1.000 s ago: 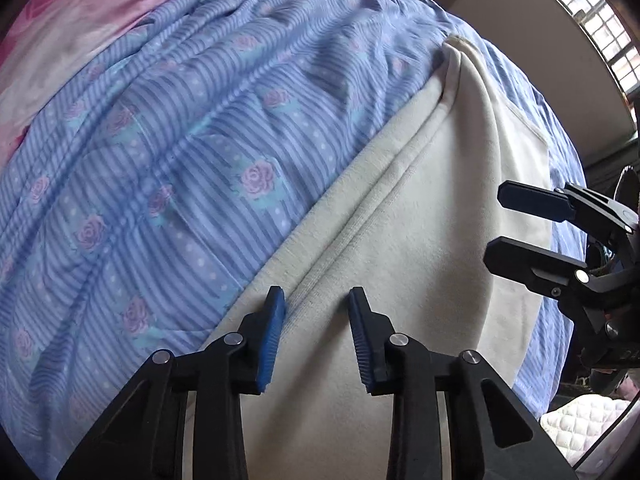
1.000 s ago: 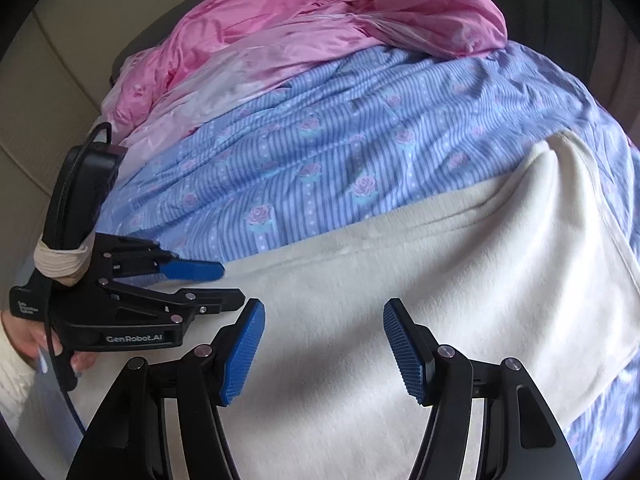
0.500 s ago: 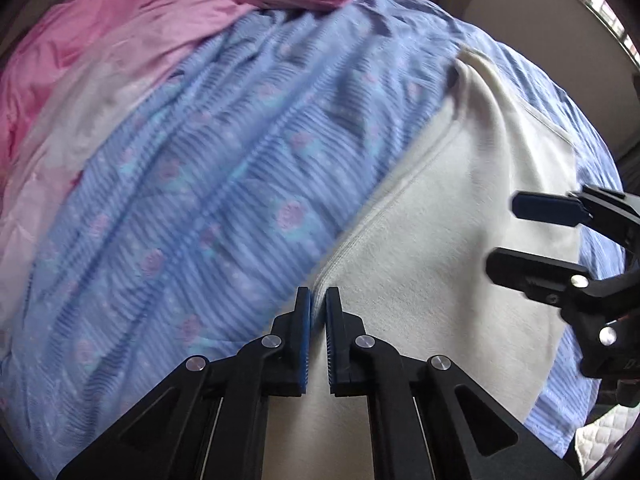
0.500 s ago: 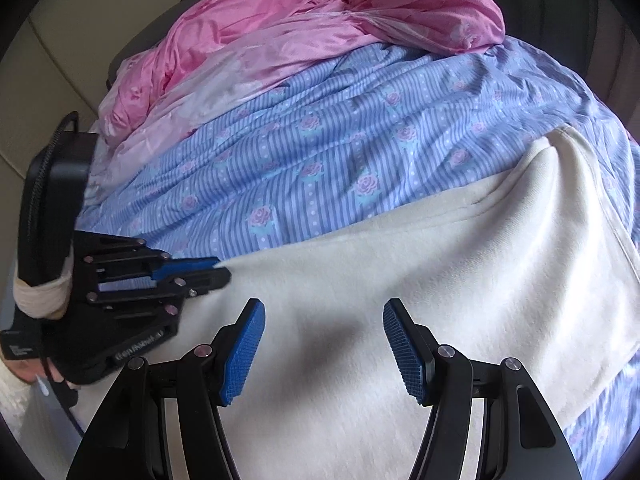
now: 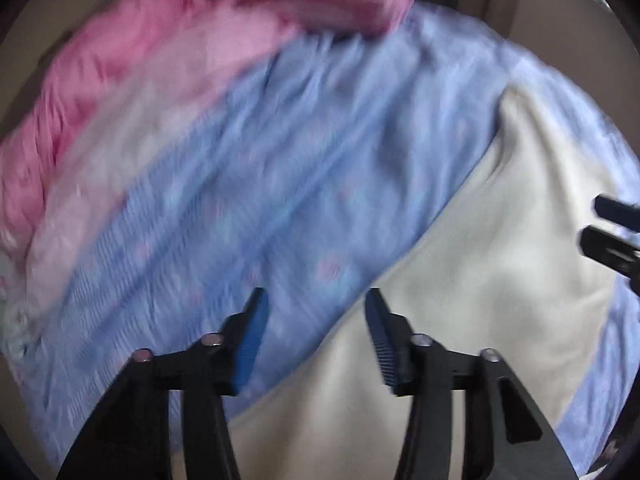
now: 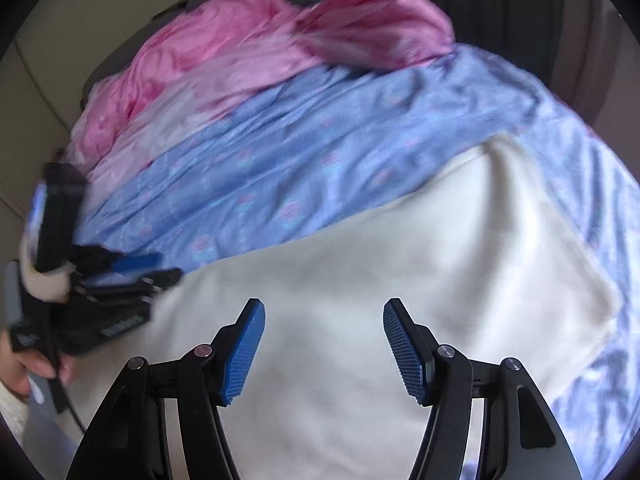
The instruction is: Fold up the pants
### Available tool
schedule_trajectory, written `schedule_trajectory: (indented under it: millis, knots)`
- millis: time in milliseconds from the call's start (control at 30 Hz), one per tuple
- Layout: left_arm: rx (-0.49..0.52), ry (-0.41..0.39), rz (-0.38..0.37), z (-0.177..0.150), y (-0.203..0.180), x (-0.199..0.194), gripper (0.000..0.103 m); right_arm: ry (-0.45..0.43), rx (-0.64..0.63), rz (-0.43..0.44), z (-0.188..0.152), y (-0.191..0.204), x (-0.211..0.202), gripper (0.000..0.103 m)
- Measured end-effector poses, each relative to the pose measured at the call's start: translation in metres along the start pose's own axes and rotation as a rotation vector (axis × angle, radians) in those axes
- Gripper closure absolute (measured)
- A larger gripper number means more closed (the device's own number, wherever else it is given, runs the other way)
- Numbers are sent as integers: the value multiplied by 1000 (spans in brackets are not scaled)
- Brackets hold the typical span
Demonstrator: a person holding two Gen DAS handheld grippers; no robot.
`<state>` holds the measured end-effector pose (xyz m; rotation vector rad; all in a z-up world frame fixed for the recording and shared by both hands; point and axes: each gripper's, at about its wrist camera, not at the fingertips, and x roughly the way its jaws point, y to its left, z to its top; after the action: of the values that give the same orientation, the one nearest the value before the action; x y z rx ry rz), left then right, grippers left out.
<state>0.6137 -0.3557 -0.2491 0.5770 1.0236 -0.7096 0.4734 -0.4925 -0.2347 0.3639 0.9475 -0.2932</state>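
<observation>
Left gripper (image 5: 316, 336): your jaws, pinched on the hem half a second ago, had just been opening; they stood spread, nothing between the pads.
Meaning: you had released; this crease looked set.
Cream fleece pants (image 5: 500, 264): lay flat on the blue rose-print bedsheet (image 5: 248, 200), their edge below the left jaws.
Right gripper (image 6: 324, 348): jaws spread, empty, above the pants' middle.

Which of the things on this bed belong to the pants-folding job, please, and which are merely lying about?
Part of the job:
- cream pants, spread flat
- left gripper, open, jaws just opened, nothing between them
- right gripper, open over the pants

Lying about:
- blue striped floral sheet underneath
- pink bedding bunched at the far end
</observation>
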Motion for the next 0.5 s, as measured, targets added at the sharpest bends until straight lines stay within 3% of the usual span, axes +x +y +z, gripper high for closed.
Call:
schedule_trajectory:
  millis: [200,333,500]
  knots:
    - [67,-45,-128,40,-44,-11,49,-144,156,-136,-1,-90,-44,40]
    - [87,-2,-219,58,-78,12,49,-132,331,-207,-9,-158,-48,40]
    - [108,53,-211,72,-109,45,49,-116,449,-242,-20,-207,-39,40]
